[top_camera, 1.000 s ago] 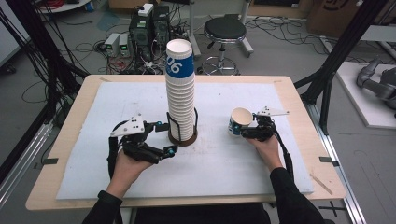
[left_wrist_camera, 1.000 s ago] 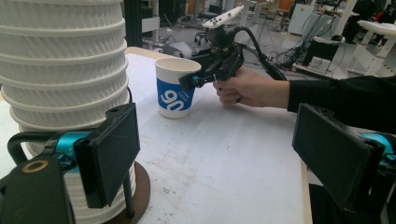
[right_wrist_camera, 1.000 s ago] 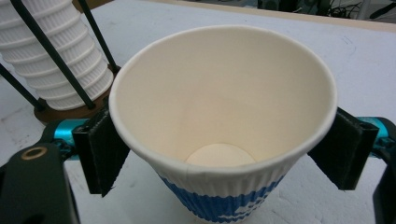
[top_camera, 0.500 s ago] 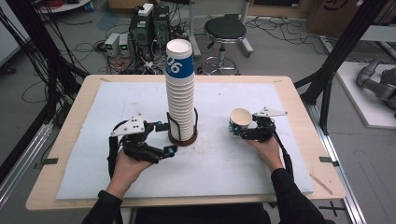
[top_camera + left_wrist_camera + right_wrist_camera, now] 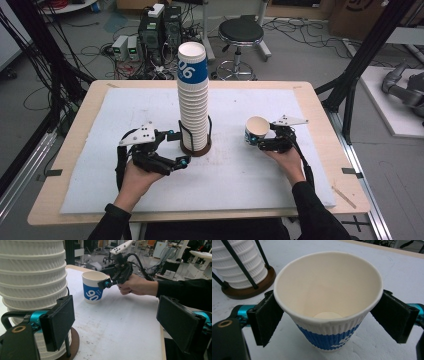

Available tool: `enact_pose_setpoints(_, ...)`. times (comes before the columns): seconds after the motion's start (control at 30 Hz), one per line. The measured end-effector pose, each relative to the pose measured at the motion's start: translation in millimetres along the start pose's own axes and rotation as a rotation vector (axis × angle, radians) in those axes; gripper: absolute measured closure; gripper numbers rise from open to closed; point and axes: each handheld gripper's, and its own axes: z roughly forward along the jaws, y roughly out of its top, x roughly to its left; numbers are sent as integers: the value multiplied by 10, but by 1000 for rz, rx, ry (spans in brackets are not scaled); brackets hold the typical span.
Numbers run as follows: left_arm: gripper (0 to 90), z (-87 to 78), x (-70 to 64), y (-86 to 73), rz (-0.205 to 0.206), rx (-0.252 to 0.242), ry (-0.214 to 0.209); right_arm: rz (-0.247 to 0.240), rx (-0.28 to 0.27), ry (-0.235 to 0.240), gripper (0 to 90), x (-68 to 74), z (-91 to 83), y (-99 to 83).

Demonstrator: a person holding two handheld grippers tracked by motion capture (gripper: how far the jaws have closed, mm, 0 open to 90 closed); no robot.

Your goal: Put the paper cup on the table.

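A tall stack of white ribbed paper cups (image 5: 193, 100), the top one with a blue band, stands in a black wire holder on a round wooden base (image 5: 196, 148) at mid-table. My left gripper (image 5: 179, 148) is open just left of that base; its left jaw sits in front of the stack's (image 5: 32, 285) lowest cups. To the right a single blue-and-white paper cup (image 5: 256, 131) stands upright on the table. My right gripper (image 5: 265, 142) is shut on that cup (image 5: 329, 312), one pad on each side below the rim. The cup (image 5: 93, 288) is empty.
A white mat (image 5: 150, 105) covers most of the wooden table (image 5: 70, 150). A black stool (image 5: 241, 35), computer boxes and cables lie on the floor beyond the far edge. Black frame posts stand at both sides of the table.
Almost nothing has changed. The right hand has shifted very slightly while holding the cup; the left gripper and the stack stay still.
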Motion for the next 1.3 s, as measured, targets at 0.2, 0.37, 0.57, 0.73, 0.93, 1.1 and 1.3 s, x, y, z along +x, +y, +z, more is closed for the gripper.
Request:
enact_pose_setpoints(0.2,149,-5,1,3,1,-2,0,-11,4,8,122,11,-54,18)
enact_pose_setpoints(0.37,149,-12,8,5,4,0,1,-6,19,18,123,8,-98,25)
enact_pose_setpoints(0.57,149,-13,10,7,2,-2,3,-12,33,26,123,10,-177,38)
enact_pose_setpoints(0.73,149,-12,11,8,5,1,3,3,64,38,123,-25,-281,24)
enact_pose_setpoints(0.93,149,-5,16,11,6,0,6,-10,35,61,124,-29,-454,27)
enact_pose_setpoints(1.1,149,-9,26,15,4,-2,8,-27,-17,115,125,24,-600,73)
enact_pose_setpoints(1.3,149,-10,35,25,4,-6,8,-38,-82,153,125,80,-769,117)
